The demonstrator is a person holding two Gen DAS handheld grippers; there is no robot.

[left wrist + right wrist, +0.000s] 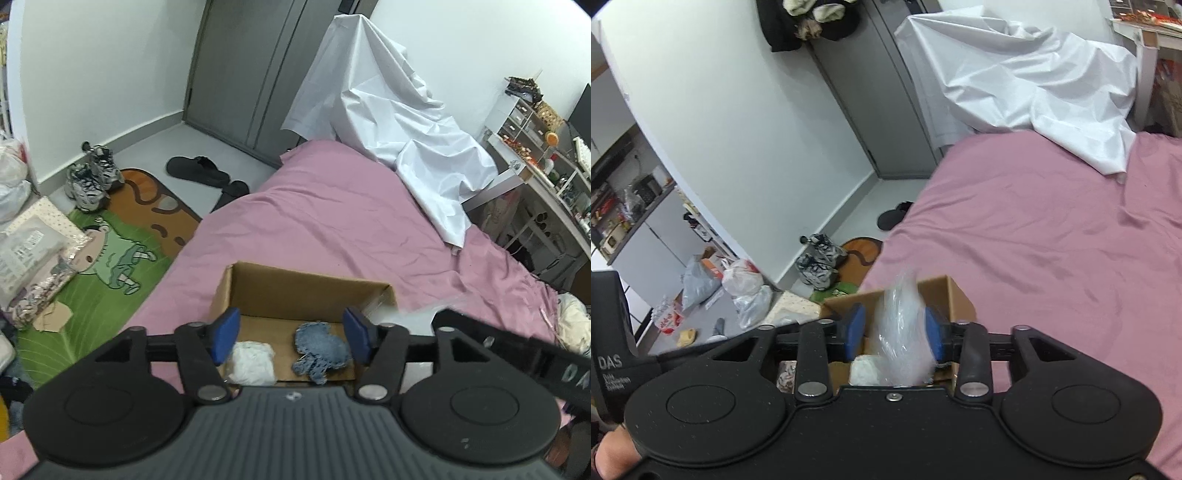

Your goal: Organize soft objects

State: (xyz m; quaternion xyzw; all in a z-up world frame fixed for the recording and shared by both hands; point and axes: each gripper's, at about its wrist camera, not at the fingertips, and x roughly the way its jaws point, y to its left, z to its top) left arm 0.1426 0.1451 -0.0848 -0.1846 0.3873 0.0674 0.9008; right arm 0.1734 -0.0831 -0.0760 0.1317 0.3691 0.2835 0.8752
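An open cardboard box [306, 291] sits on the pink bed [332, 221]. A white soft bundle [251, 360] and a frayed denim piece [321, 350] lie on its floor. My left gripper [291, 334] hovers over the box's near side, open, with nothing between its blue pads. In the right wrist view, my right gripper [894, 332] is above the same box [945, 295] with a blurred clear plastic bag [903, 339] between its pads. The bag lies against the right pad, and a gap shows beside the left pad. A white bundle [864, 369] shows below it.
A white sheet [399, 122] drapes the bed's far end. Sneakers [90, 177], black slippers [199, 170], a cartoon rug [110, 258] and packages [33, 251] lie on the floor at left. A cluttered desk [546, 173] stands at right. A cream cloth [572, 325] lies on the bed's right edge.
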